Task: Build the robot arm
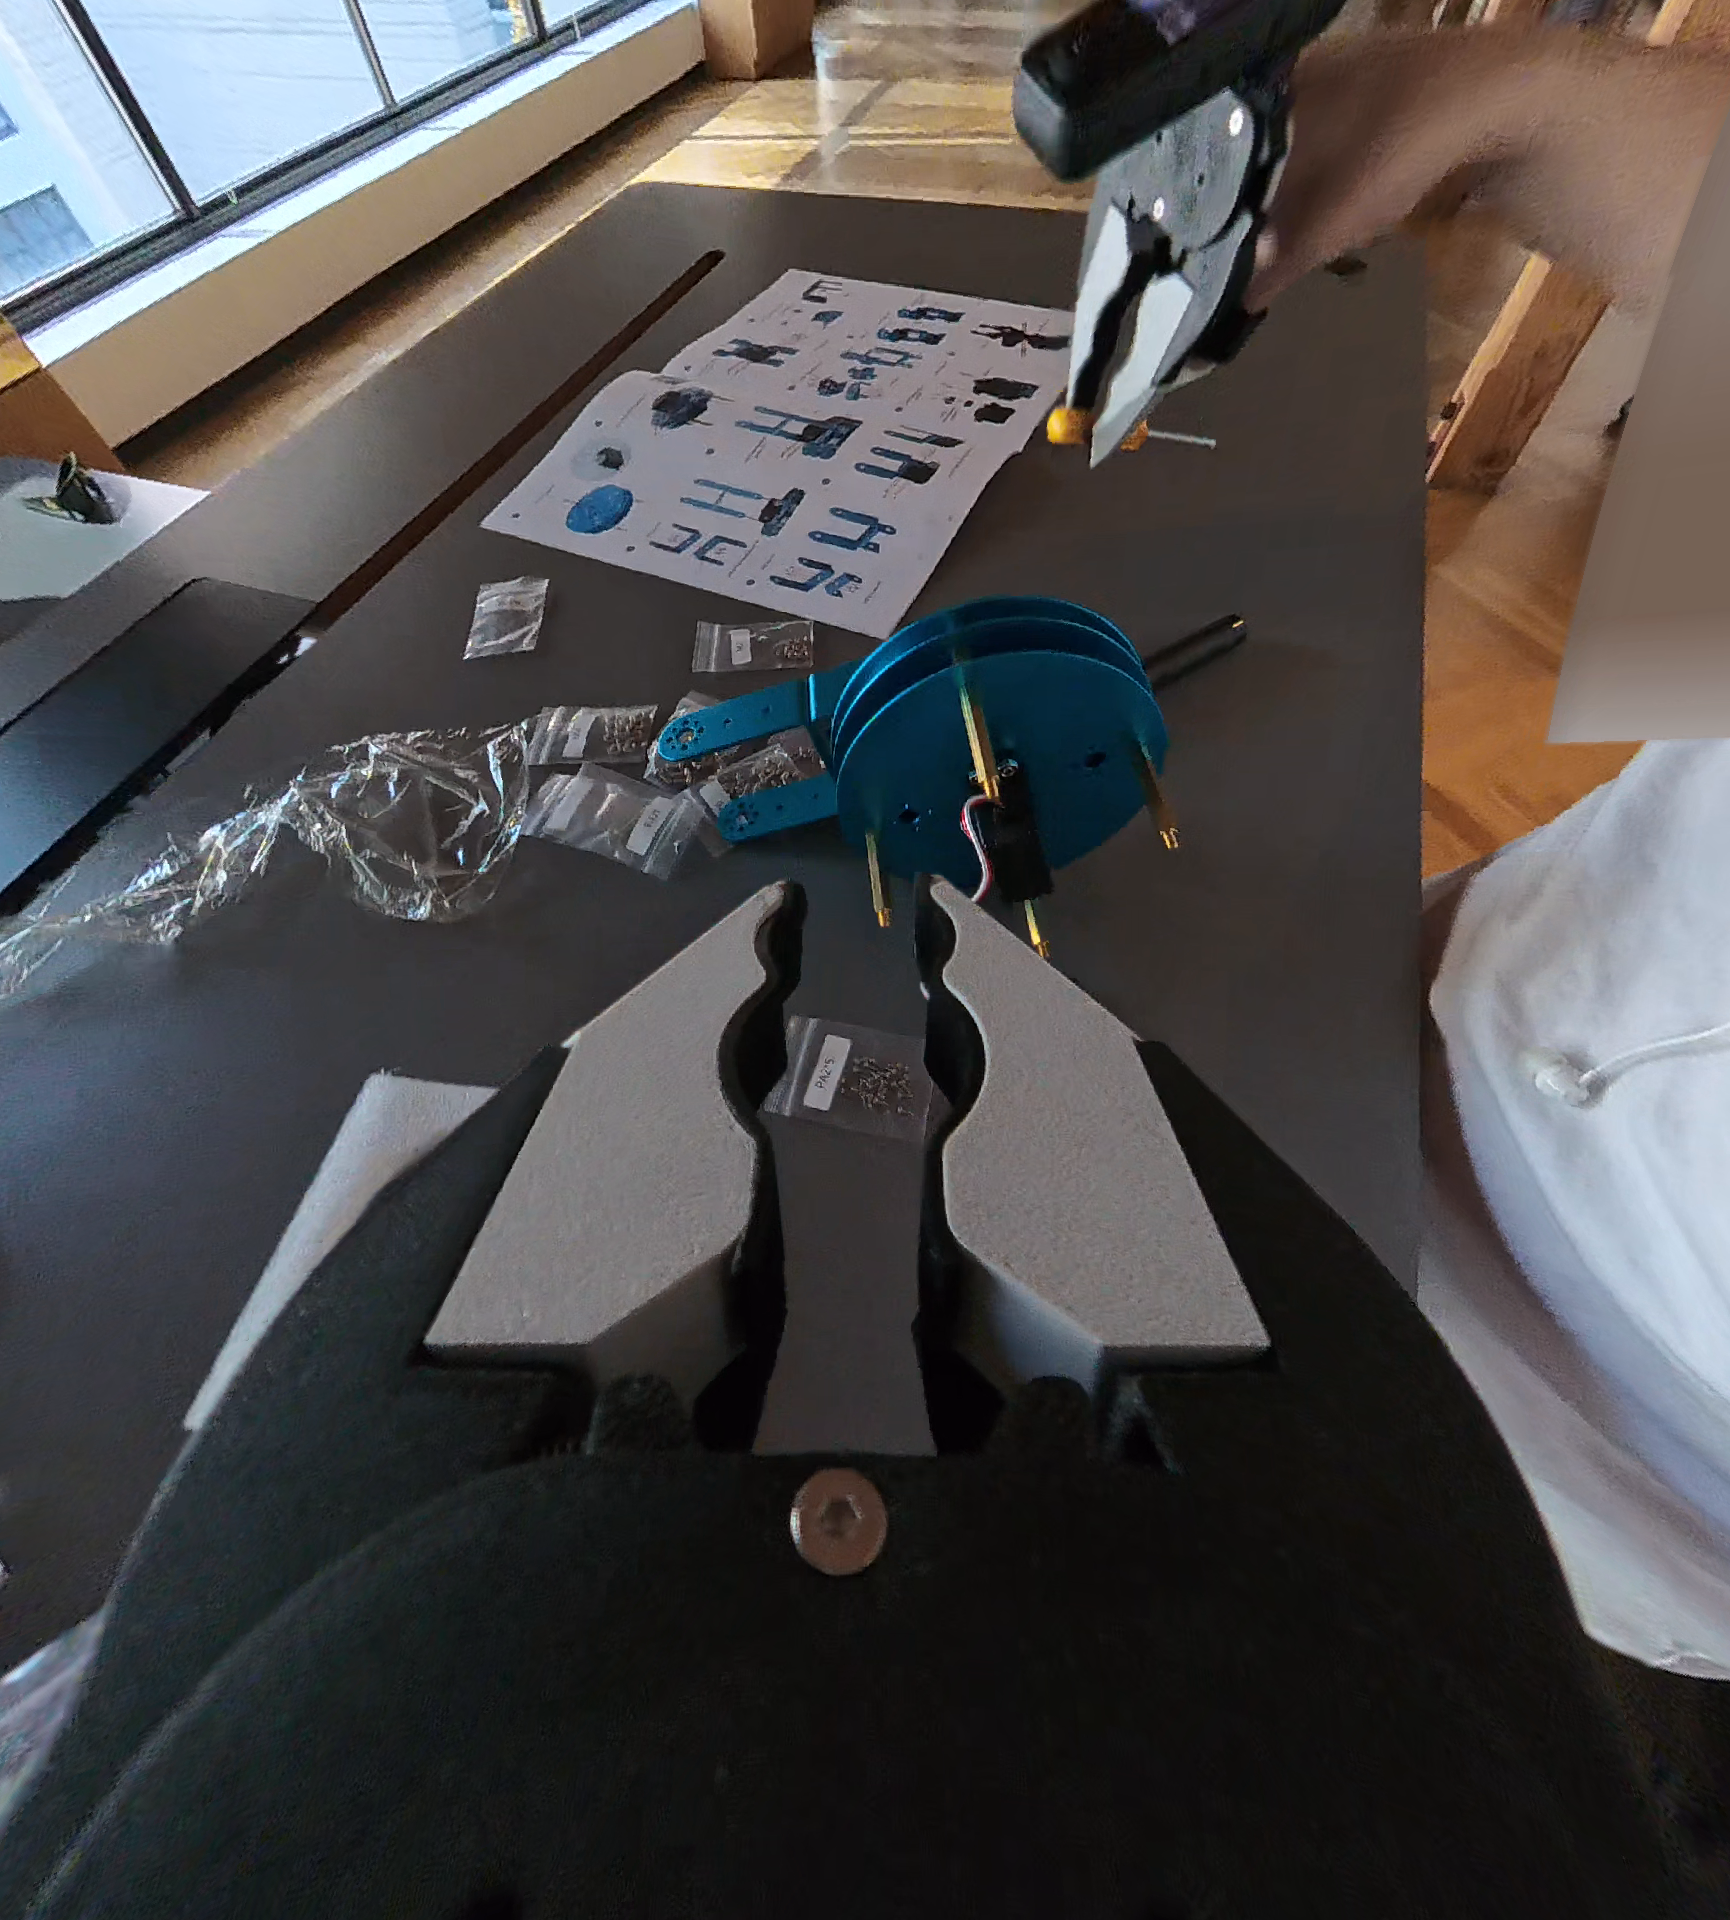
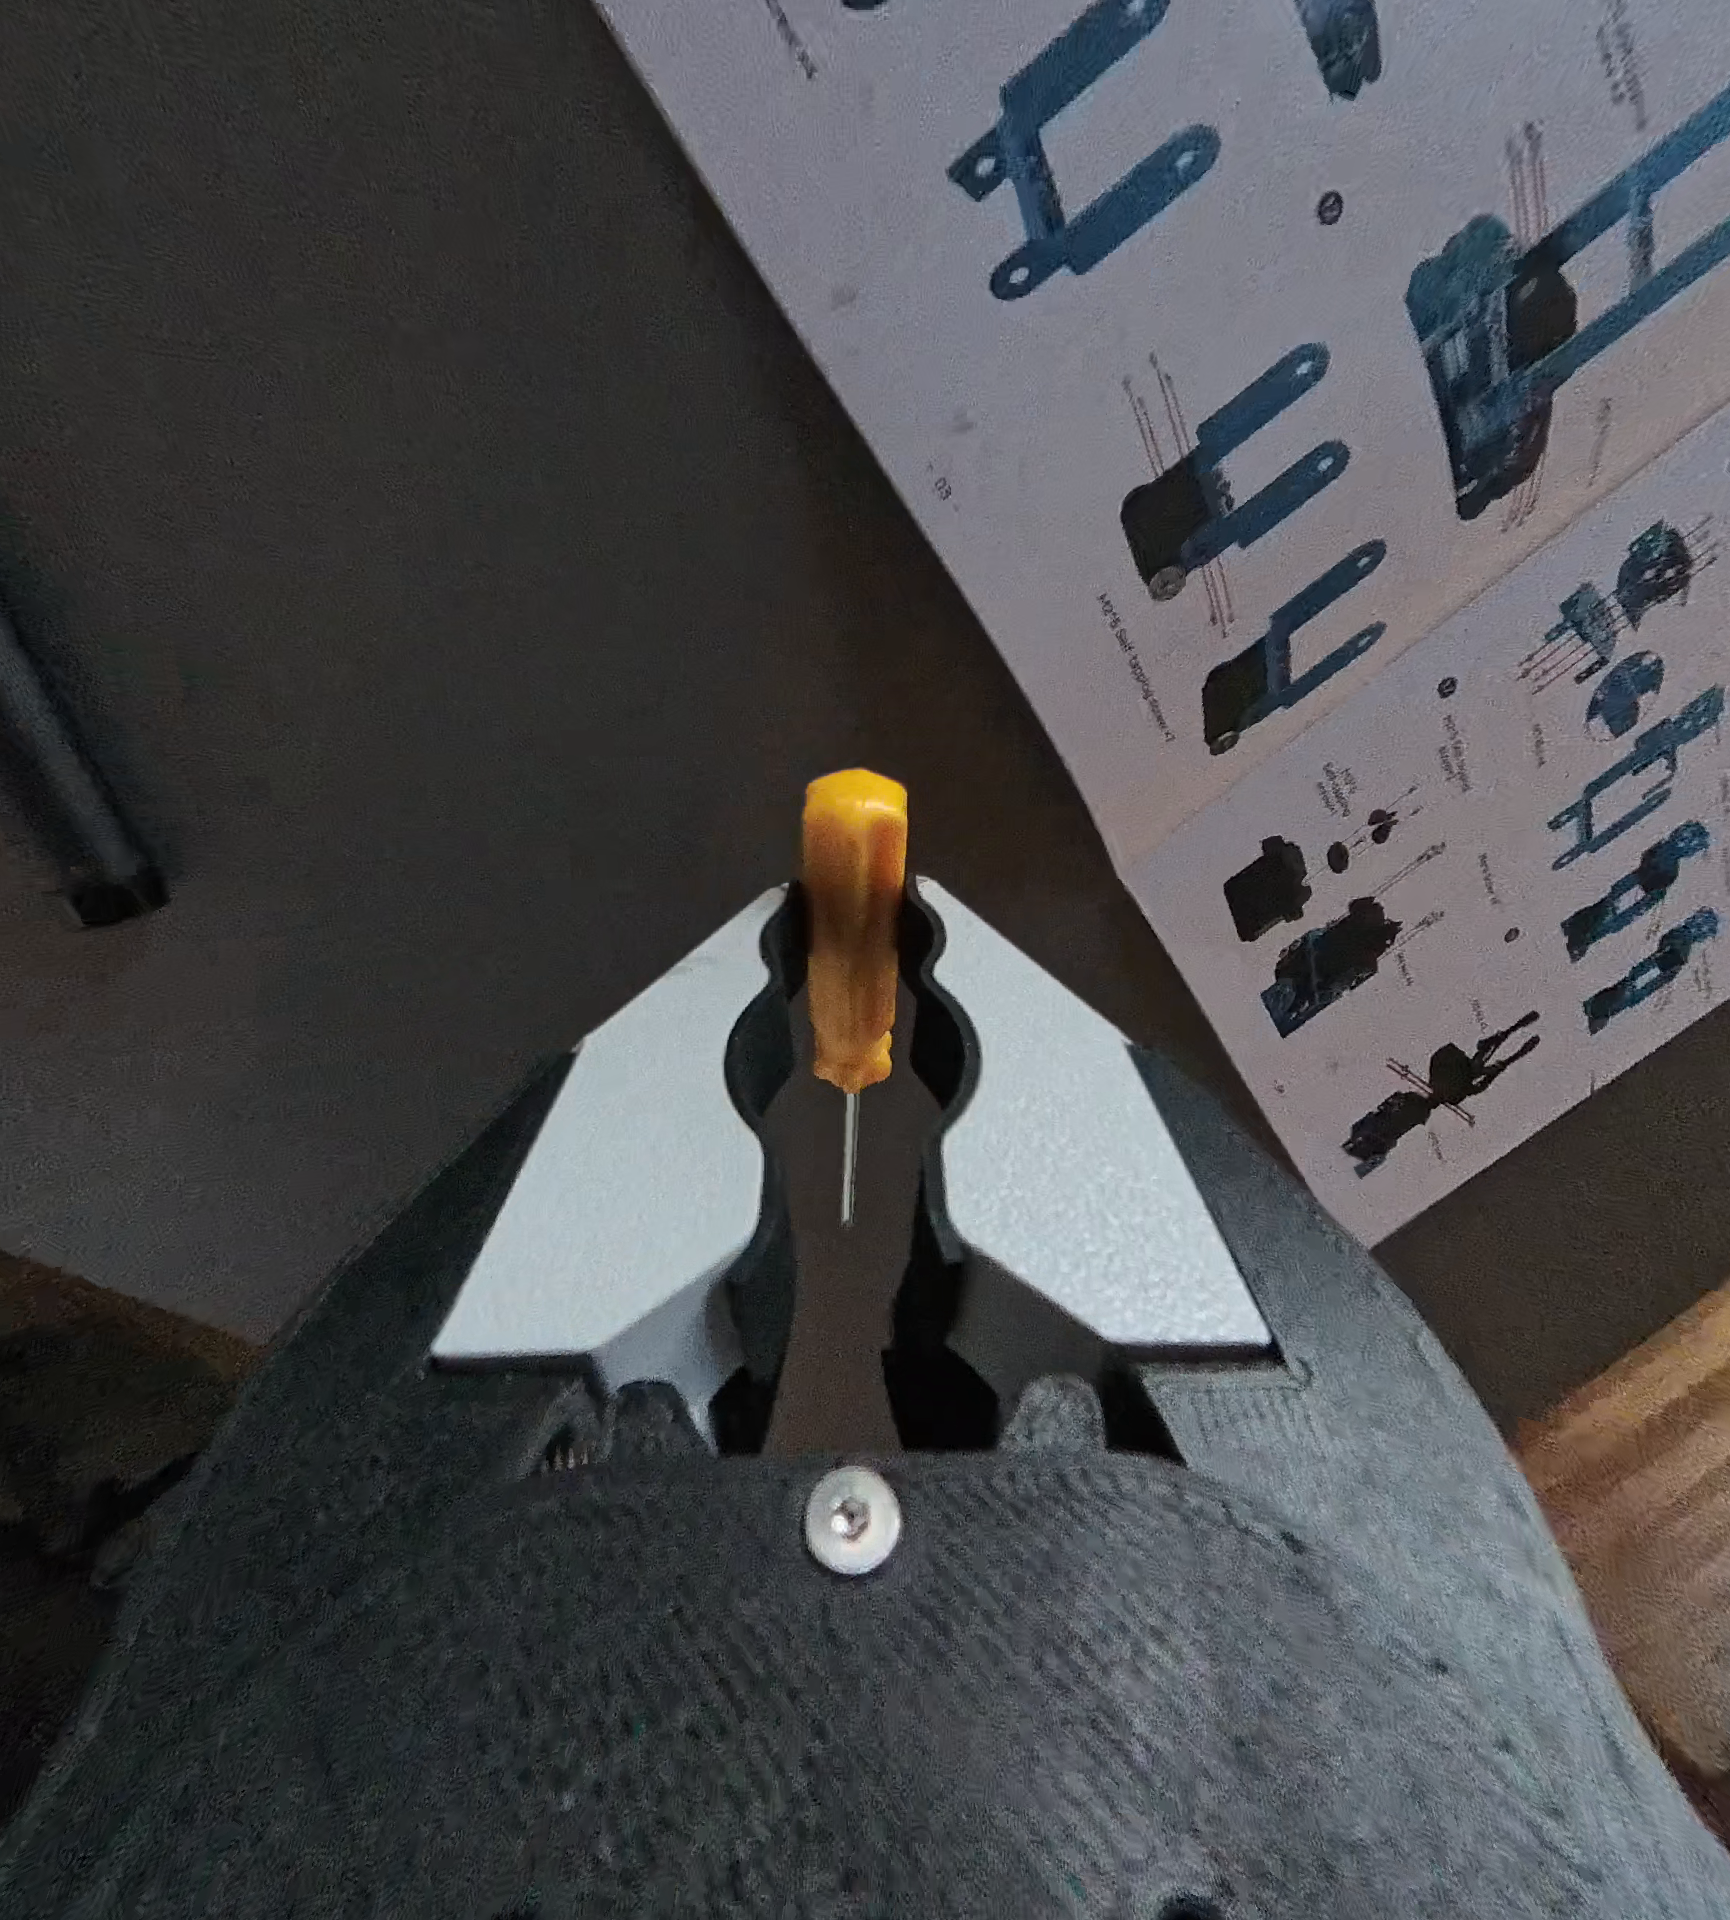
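My left gripper [image 1: 861,904] is open and empty, low over the dark table [image 1: 1256,1039]. A small clear bag of screws [image 1: 856,1081] lies on the table under the gap between its fingers. Just beyond its tips stands a blue round metal assembly [image 1: 996,748] with brass standoffs, a black servo and blue bracket arms. My right gripper [image 2: 853,894] is shut on a small orange-handled screwdriver [image 2: 856,935], handle end forward and thin shaft pointing back. It also shows in the left wrist view [image 1: 1121,416], by the right edge of a printed instruction sheet [image 1: 788,447].
Several small screw bags [image 1: 622,769] and crumpled clear plastic wrap [image 1: 404,810] lie left of the assembly. A black rod [image 1: 1193,639] lies behind it. A person in a white garment [image 1: 1619,1143] stands at the table's right edge. A black bar [image 2: 9,665] lies left of the right gripper.
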